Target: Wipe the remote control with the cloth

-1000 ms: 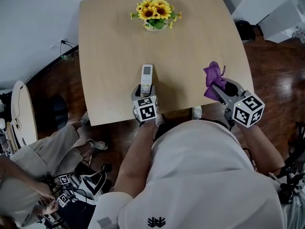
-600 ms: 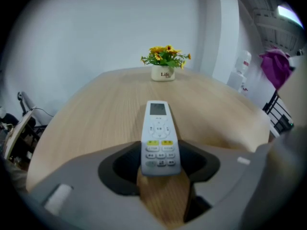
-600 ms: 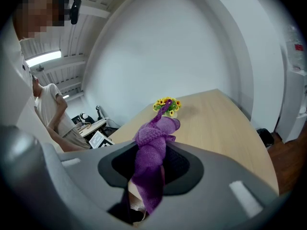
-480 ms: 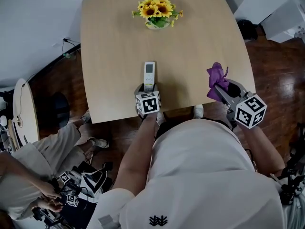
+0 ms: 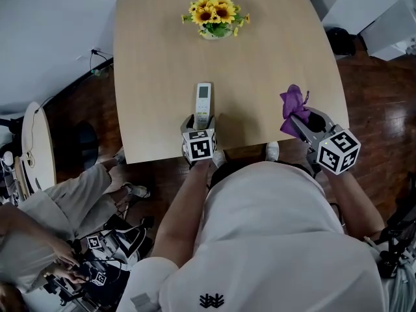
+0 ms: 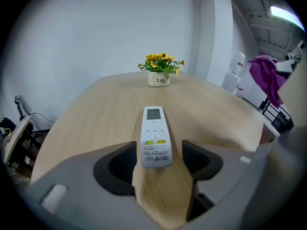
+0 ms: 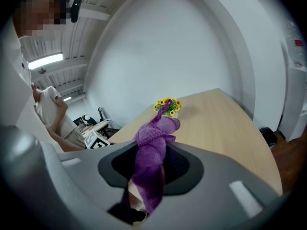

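A white remote control (image 5: 203, 104) lies flat on the wooden table (image 5: 156, 57), screen end away from me. My left gripper (image 5: 200, 121) sits at its near end. Its jaws have just been opening and now stand on either side of the remote (image 6: 154, 135), with a gap on each side, so the left gripper (image 6: 158, 159) is open. My right gripper (image 5: 296, 117) hovers over the table's near right edge. It is shut on a purple cloth (image 5: 292, 103) bunched up above the jaws. In the right gripper view the cloth (image 7: 153, 147) hangs between the pads of the right gripper (image 7: 151, 164).
A pot of sunflowers (image 5: 216, 15) stands at the far middle of the table. A person (image 5: 45, 239) sits low on the left, handling marker cubes. A small round white table (image 5: 32, 151) is at the left, and a dark bag (image 5: 337, 41) lies on the floor at the right.
The left gripper's jaws stand wider around the remote's near end, and the remote stays on the table. The right gripper with the cloth has not moved.
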### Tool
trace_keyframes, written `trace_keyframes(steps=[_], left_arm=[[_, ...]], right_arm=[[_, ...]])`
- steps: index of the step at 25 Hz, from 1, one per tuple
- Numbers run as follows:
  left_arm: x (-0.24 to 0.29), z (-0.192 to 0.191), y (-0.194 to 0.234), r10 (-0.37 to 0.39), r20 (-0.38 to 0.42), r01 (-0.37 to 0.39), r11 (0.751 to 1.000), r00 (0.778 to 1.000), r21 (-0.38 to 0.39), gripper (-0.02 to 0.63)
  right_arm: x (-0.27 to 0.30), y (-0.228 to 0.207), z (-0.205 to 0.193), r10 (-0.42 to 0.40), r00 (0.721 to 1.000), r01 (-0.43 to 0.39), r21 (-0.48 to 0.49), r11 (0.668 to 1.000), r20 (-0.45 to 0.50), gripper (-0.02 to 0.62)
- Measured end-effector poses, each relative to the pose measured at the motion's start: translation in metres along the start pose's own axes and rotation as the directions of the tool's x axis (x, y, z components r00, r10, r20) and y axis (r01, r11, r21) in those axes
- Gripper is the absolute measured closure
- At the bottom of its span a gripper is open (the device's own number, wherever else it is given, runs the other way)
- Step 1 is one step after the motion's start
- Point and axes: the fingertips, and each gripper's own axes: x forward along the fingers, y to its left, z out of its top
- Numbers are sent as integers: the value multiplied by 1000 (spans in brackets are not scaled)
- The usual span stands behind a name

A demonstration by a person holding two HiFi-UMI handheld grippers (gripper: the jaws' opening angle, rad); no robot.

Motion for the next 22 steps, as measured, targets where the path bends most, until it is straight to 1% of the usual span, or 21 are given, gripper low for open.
trace_keyframes(steps=[5, 9, 12, 15, 18, 19, 22], left_arm=[[-42, -11, -16, -13, 19, 13, 1000, 1000, 11, 290], [-85, -35, -30, -24, 22, 24, 1000, 999, -3, 302], [-119, -61, -53, -48, -2, 48, 999, 999, -20, 310], [-150, -81, -79, -74, -5, 74, 997, 997, -8, 310], [-163, -81, -92, -110, 52, 110, 994, 993, 5, 345], [-167, -78, -94, -127, 81, 126, 992, 989, 12, 345], [-183, -69, -95, -187, 166, 180, 982, 968, 55, 345]], right_arm=[[-1, -5, -12, 48, 999, -48, -16, 999, -24, 469], [1, -12, -31, 115, 992, -116, -13, 993, -52, 469], [-1, -15, -50, 156, 984, -161, -52, 986, -88, 469], [-10, -9, -68, 169, 979, -179, -87, 980, -116, 469], [-15, 0, -79, 157, 981, -169, -104, 980, -118, 469], [-17, 5, -81, 152, 982, -164, -111, 980, -114, 469], [-25, 26, -83, 135, 987, -148, -145, 978, -90, 469]])
